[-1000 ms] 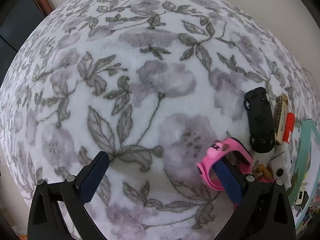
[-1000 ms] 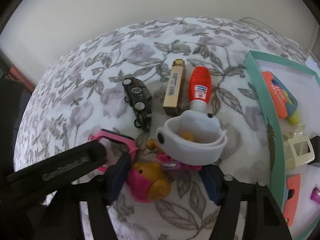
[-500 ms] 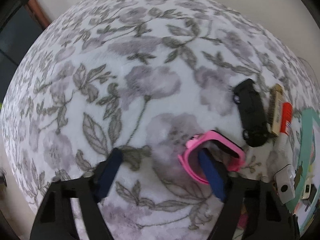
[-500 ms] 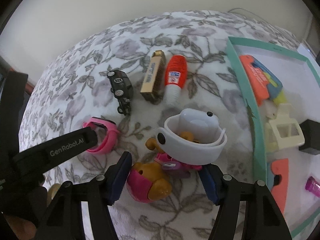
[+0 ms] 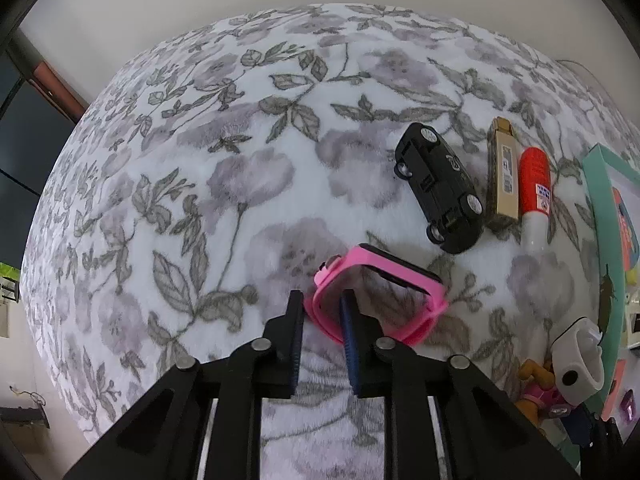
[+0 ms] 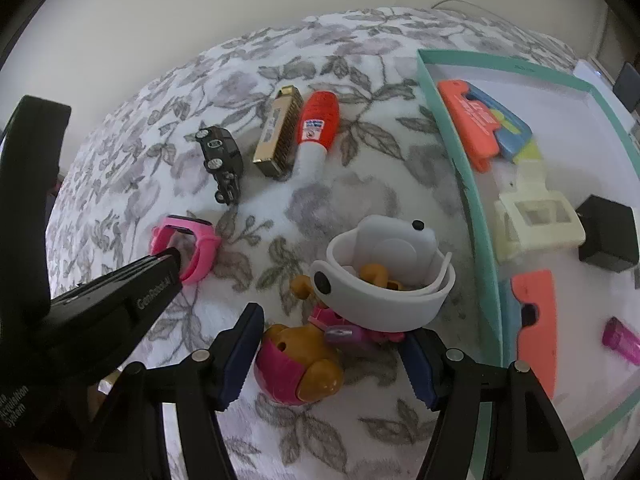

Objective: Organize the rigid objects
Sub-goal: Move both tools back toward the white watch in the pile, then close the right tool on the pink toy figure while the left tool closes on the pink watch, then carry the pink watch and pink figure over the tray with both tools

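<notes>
A pink watch lies on the floral blanket. My left gripper has one finger inside the loop and one outside. Its jaws are closing, and the pads pinch the near side of the strap. The right wrist view shows the same grip on the pink watch by the left gripper. My right gripper stands open around a pink and brown toy figure. A white watch band rests on that toy.
A black toy car, a gold harmonica and a red and white bottle lie side by side beyond the watch. A teal-rimmed tray at the right holds several plastic pieces.
My left gripper's jaws went from wide apart to pinching the pink watch's strap, and the hand shifted toward the toys. The right gripper drifted slightly toward the tray, its jaws unchanged.
</notes>
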Available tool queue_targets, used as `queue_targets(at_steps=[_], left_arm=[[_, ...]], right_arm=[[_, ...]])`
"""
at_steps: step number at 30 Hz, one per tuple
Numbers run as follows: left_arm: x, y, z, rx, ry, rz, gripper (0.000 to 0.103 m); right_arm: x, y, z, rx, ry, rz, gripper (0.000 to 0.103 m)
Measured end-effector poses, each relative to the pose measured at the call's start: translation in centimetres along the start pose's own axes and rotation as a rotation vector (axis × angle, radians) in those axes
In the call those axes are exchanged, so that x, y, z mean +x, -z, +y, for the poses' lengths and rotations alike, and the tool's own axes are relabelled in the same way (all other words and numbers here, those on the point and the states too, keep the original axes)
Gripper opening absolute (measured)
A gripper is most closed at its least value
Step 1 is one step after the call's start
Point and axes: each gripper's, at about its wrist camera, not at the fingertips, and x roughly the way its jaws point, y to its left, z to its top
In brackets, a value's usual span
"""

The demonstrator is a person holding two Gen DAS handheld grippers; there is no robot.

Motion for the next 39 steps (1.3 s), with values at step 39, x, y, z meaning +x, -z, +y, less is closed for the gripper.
queue_targets(at_steps=[39], left_arm=[[-14.2, 4.5, 3.5, -0.142, 0.313, -0.227, 0.011]], right_arm=[[-14.3, -0.7, -7.5, 0.208, 0.014, -0.336, 0.031]])
